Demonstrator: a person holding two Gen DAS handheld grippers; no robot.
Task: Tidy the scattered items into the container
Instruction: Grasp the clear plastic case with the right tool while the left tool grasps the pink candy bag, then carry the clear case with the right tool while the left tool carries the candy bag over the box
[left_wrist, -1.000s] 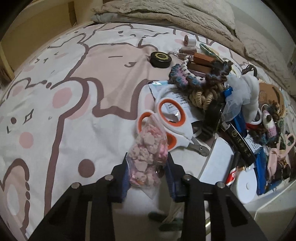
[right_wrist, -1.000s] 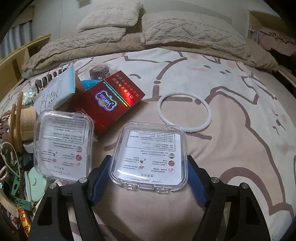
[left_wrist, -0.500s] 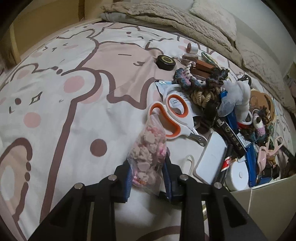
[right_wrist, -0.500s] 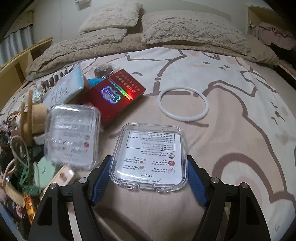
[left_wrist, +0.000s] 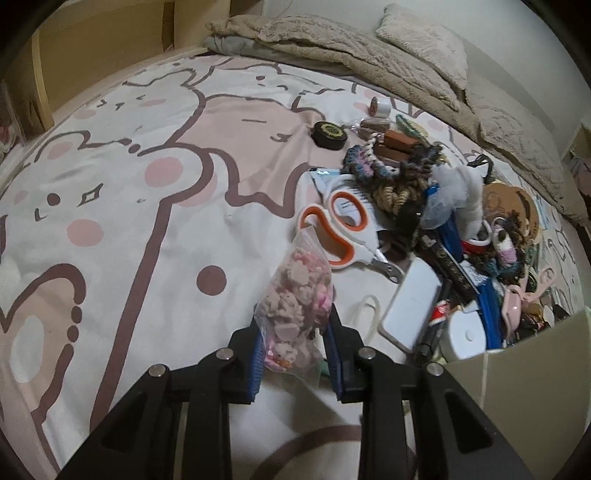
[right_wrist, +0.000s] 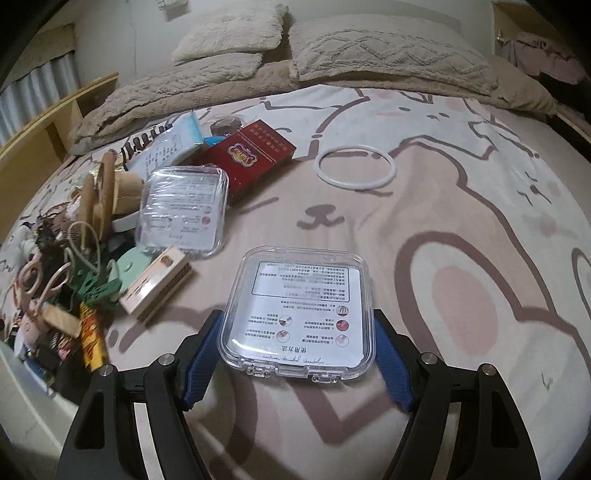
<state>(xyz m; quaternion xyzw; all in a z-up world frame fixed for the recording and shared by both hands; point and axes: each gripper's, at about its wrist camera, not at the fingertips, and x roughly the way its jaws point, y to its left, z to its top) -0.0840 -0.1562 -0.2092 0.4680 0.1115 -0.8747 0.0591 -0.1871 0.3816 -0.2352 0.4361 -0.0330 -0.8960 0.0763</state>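
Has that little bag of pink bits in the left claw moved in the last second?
Yes. The bag of pink bits, clamped in the left gripper, has lifted and drawn back from the orange-handled scissors, toward the box.

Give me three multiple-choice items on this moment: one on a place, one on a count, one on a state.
1. Where does the white ring lie?
A. on the bedspread, apart from the clutter
B. on the red box
C. in the right gripper

2. How many clear plastic cases show in the right wrist view?
A. one
B. two
C. four

3. What is the left gripper doing?
A. hanging open
B. shut on the scissors
C. shut on the bag of pink pieces

Answers:
1 A, bare bedspread surrounds it, right of the red box.
2 B, one in the right gripper, another on the pile.
3 C, both pads press the bag of pink pieces; the scissors lie beyond.
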